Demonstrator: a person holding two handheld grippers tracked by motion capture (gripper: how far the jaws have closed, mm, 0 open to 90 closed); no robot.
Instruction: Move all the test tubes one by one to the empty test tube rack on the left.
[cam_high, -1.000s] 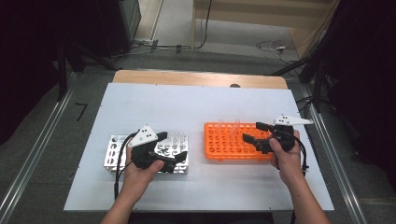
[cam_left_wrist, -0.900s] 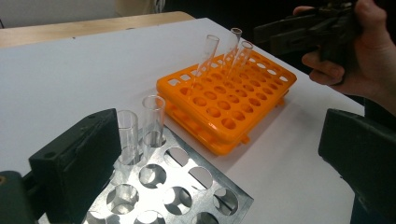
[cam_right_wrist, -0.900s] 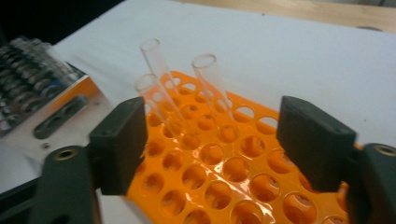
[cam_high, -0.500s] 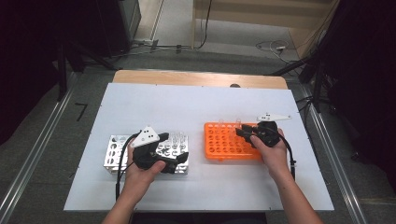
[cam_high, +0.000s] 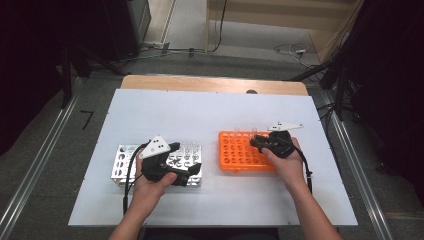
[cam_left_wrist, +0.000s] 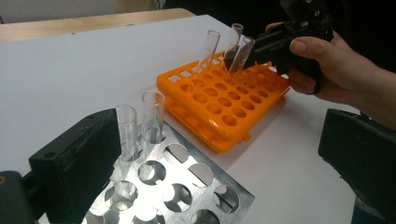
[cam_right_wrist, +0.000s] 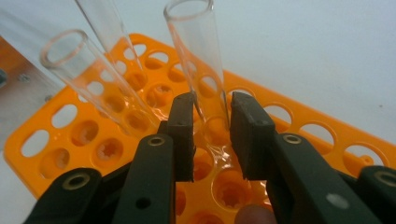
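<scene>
My right claw has just been closing, and its two flat black pads now sit against either side of a clear glass test tube. The tube is thin-walled, round-mouthed and smooth, and it leans up and away from between the pads with its lower end in a hole of the orange plastic rack directly under the claw. That rack is glossy, moulded, with rows of round wells and slotted openings along its edge. Two more glass tubes stand tilted in it just left of the claw's pads, one close by.

My left claw stands wide apart with nothing between its blocky matt-black jaws. Below it lies the shiny metal rack, a flat perforated plate with large round holes, and two upright clear tubes stand beside its left jaw. Both racks rest on the plain white table.
</scene>
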